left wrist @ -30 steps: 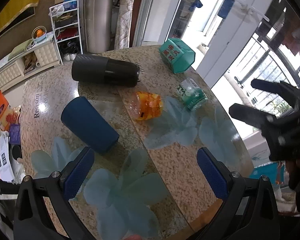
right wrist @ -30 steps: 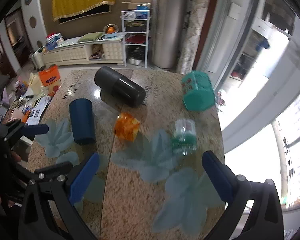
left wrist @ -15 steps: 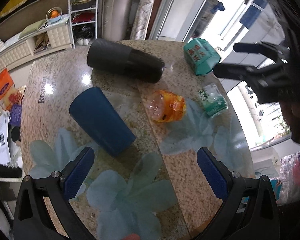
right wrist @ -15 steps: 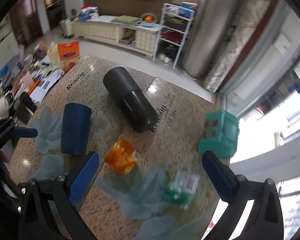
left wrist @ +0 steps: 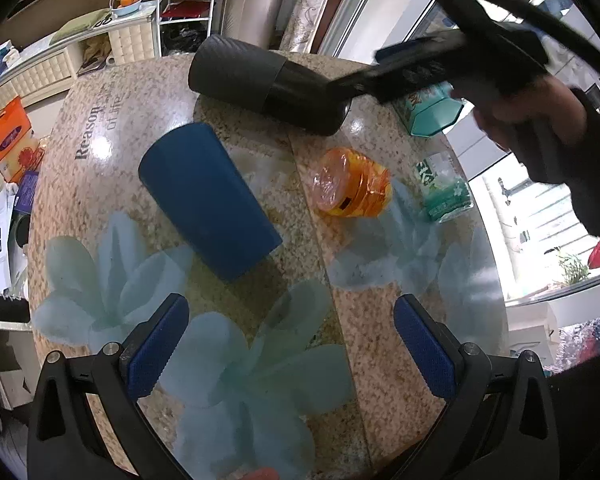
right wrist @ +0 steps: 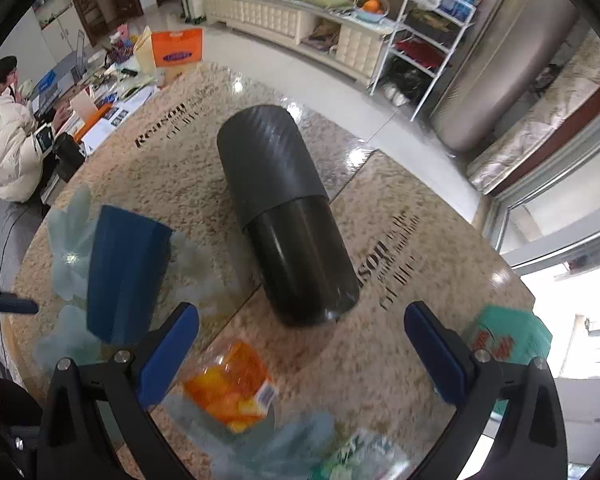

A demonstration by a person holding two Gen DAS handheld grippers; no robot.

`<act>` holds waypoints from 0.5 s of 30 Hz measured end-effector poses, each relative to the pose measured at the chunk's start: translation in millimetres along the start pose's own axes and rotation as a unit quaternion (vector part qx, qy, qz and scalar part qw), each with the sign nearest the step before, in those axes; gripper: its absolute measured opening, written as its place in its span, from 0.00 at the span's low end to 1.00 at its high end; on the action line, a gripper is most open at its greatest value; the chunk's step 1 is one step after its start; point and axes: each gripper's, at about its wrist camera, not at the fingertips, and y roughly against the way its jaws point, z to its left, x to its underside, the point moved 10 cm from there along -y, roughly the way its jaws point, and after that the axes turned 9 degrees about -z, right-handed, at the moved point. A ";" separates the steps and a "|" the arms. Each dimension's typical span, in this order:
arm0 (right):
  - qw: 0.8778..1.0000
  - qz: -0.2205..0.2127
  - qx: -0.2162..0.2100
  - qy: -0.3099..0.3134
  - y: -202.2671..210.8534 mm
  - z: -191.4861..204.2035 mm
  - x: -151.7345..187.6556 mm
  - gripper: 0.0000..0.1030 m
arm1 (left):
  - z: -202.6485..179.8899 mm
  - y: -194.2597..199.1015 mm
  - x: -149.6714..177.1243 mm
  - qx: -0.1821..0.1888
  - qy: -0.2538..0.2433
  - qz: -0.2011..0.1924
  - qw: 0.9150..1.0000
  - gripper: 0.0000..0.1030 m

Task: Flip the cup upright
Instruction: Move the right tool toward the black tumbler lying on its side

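Note:
A dark blue cup (left wrist: 208,200) lies on its side on the granite table (left wrist: 380,360); it also shows in the right wrist view (right wrist: 126,272). A large black cylinder flask (left wrist: 268,84) lies on its side behind it, seen close in the right wrist view (right wrist: 288,236). My left gripper (left wrist: 290,344) is open and empty, just short of the blue cup. My right gripper (right wrist: 300,352) is open and empty, hovering over the table in front of the black flask; it appears blurred at the top right of the left wrist view (left wrist: 440,68).
An orange plastic fruit cup (left wrist: 352,190) and a clear green-labelled container (left wrist: 444,188) lie on the table to the right. A teal box (left wrist: 432,114) stands at the far right edge. A seated person (right wrist: 8,152) is beyond the table's left side.
My left gripper has moved closer to the blue cup. My right gripper has swung forward over the table towards the black flask, which now fills its view.

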 end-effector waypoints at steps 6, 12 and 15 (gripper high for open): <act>0.999 0.021 -0.019 0.039 -32.6 7.1 -14.7 1.00 | 7.1 -11.0 11.5 -0.011 0.022 0.014 1.000 1.00; 0.996 0.036 -0.037 0.076 -51.2 20.1 -21.3 1.00 | 22.3 -19.2 16.3 -0.024 0.051 0.022 0.998 1.00; 0.995 0.039 -0.038 0.088 -55.8 19.1 -22.6 1.00 | 27.3 -22.2 13.1 -0.034 0.055 0.024 0.998 1.00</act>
